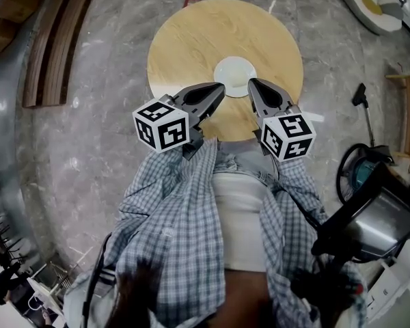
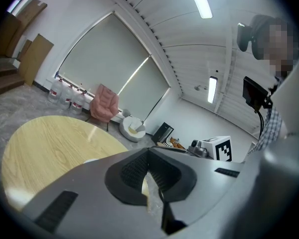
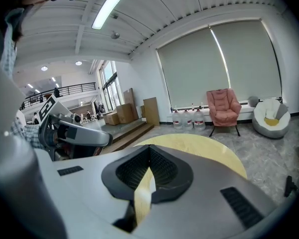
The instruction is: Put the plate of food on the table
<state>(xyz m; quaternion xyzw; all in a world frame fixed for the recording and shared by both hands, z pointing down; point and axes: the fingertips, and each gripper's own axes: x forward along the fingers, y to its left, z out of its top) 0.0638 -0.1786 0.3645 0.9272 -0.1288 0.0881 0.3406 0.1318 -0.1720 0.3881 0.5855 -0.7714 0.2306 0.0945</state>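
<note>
- Round wooden table (image 1: 191, 39): stands on a grey marbled floor (image 1: 89, 149), directly in front of the person.
- White plate (image 1: 234, 76): lies flat at the table's centre (its contents cannot be made out).
- Left gripper (image 1: 217, 89): jaws closed tip to tip with nothing between them. In the head view the tip sits at the plate's near-left rim, and contact cannot be confirmed.
- Right gripper (image 1: 254, 84): jaws likewise closed and empty, tip at the plate's near-right rim.
- Background, right gripper view: a pink armchair (image 3: 223, 106) stands beyond the table, by the shaded window.
</note>
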